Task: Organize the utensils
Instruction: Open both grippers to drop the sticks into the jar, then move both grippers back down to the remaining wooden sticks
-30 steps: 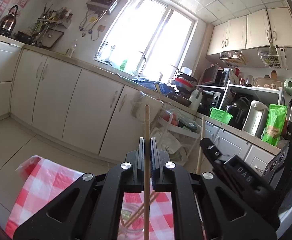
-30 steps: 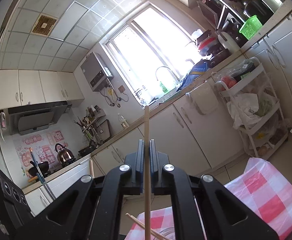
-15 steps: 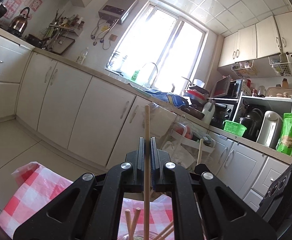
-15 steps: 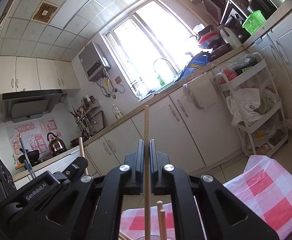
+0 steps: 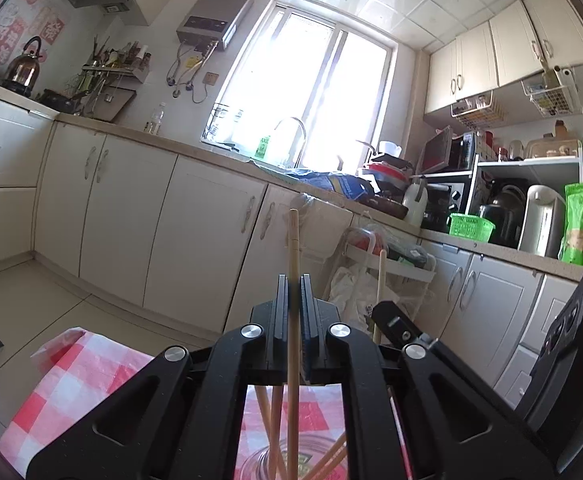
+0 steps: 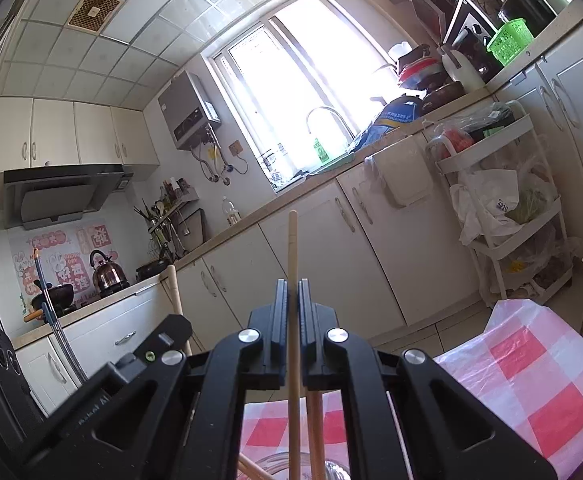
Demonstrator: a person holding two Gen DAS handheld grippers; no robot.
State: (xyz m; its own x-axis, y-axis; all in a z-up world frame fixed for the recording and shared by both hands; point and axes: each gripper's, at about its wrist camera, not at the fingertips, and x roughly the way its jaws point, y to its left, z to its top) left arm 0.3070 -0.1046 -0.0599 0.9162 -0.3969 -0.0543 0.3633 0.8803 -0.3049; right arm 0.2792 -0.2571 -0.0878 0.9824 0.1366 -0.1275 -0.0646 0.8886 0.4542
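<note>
My left gripper point(image 5: 294, 280) is shut on an upright wooden chopstick point(image 5: 294, 240) whose lower end reaches down into a clear glass jar point(image 5: 259, 462) holding several other chopsticks. The jar stands on a red-and-white checked tablecloth point(image 5: 87, 372). My right gripper point(image 6: 292, 284) is likewise shut on an upright chopstick point(image 6: 292, 244) above the same jar point(image 6: 275, 466). In the left wrist view the right gripper's body point(image 5: 403, 328) shows close on the right with its chopstick point(image 5: 380, 280). In the right wrist view the left gripper's body point(image 6: 159, 344) sits at the left.
White kitchen cabinets point(image 5: 195, 232) and a counter with a sink tap point(image 5: 291, 136) run behind the table. A white trolley with bags point(image 6: 503, 208) stands by the cabinets. A kettle point(image 6: 105, 270) and pan sit on the stove side.
Both grippers have sunk with their chopsticks, so the jar and the chopsticks standing in it now show higher between the jaws. Both grips stayed shut.
</note>
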